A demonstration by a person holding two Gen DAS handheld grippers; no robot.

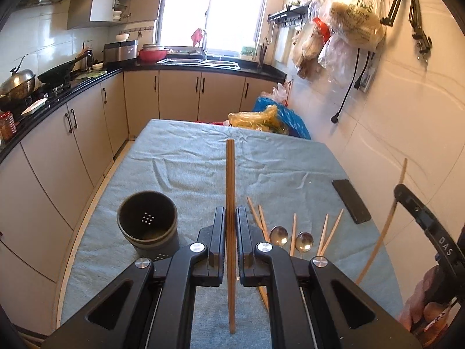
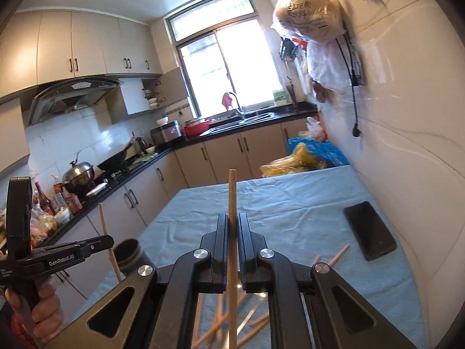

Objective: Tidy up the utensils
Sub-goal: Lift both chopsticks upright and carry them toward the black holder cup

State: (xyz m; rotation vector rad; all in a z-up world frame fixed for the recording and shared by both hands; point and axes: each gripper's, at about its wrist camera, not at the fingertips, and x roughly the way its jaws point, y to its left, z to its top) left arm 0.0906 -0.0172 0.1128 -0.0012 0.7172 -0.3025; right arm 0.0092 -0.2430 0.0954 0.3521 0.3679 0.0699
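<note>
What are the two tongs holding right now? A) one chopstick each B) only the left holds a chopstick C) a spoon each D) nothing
A: the left tongs are shut on a chopstick, and the right tongs are shut on another chopstick; both spoons lie on the cloth.

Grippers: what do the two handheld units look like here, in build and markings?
Both are matte black plastic. The left gripper and right gripper have flat parallel fingers on angled linkage arms with silver round pivot caps. White "GenRobot.AI" and "DAS" lettering marks their bodies. No sleeves or cables are visible.
</note>
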